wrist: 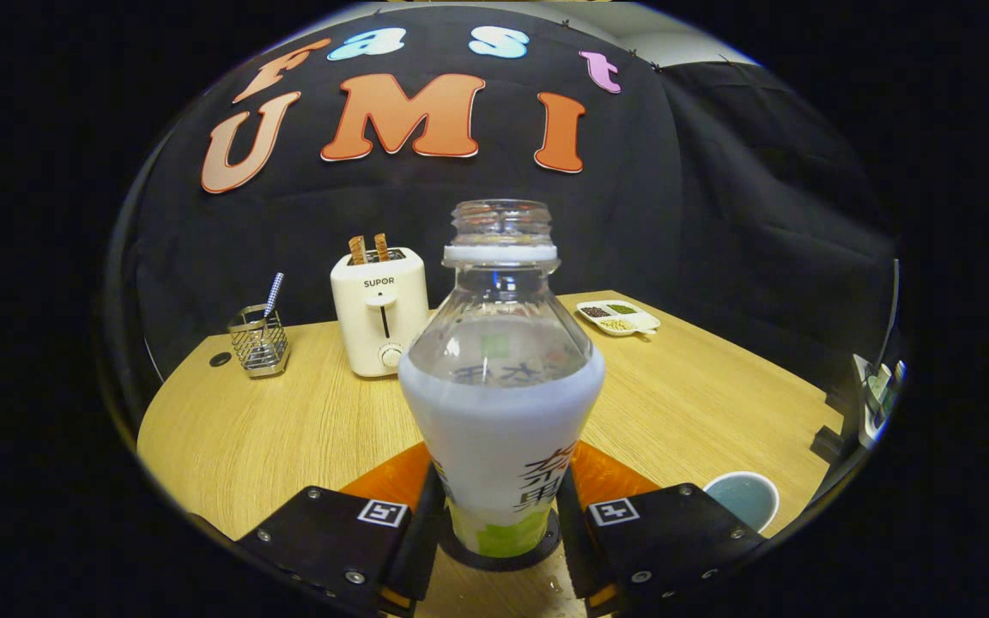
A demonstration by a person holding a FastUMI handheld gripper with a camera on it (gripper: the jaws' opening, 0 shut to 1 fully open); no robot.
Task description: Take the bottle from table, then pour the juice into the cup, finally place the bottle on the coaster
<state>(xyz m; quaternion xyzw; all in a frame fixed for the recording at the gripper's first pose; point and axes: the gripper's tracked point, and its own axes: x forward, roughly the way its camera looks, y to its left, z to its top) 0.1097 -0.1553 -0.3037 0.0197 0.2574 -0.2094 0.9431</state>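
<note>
A clear uncapped bottle [501, 386] with white juice up to its shoulder stands upright between my fingers. Its base rests on a dark round coaster [458, 554]. My gripper [501, 515] is shut on the bottle's lower body, one finger pressing on each side. A pale cup [745, 498] stands on the wooden table [288, 429] just right of the right finger; I cannot tell what is in it.
Beyond the bottle to the left stands a cream toaster [379, 309] with bread in its slots. Further left is a wire holder [259, 342] with a utensil. A small divided dish [619, 318] lies at the back right, and the table's right edge runs near the cup.
</note>
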